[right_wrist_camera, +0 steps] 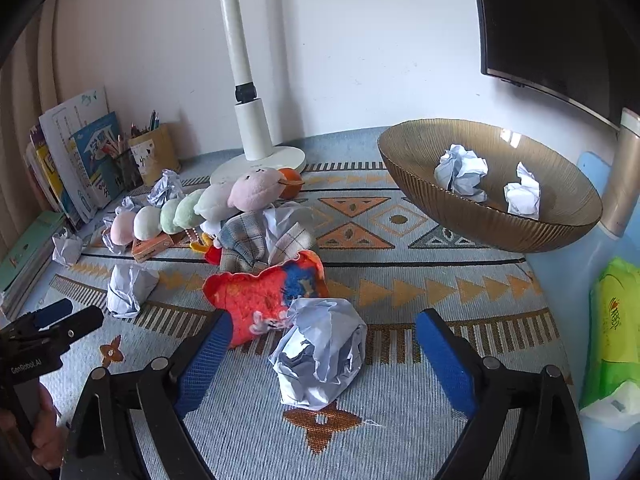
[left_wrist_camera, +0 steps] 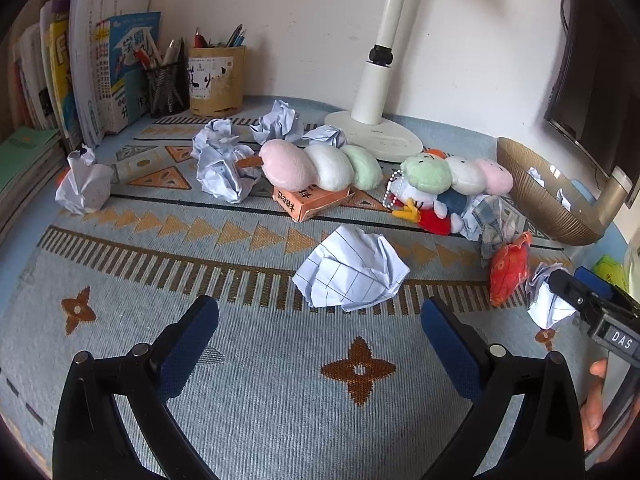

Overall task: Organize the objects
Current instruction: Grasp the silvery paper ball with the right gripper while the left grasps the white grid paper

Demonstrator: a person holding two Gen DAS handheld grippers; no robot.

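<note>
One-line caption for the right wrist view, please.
Open right gripper straddles a crumpled paper ball on the patterned cloth; two more balls already lie in the ribbed bowl.

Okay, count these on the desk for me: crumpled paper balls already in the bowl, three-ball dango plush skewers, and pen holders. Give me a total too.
Paper balls in the bowl: 2
Dango plush skewers: 2
Pen holders: 2
Total: 6

home study desk: books (left_wrist_camera: pixel 100 72), pen holder (left_wrist_camera: pixel 168 88), lamp (left_wrist_camera: pixel 376 92), plush toys (left_wrist_camera: pixel 320 168).
</note>
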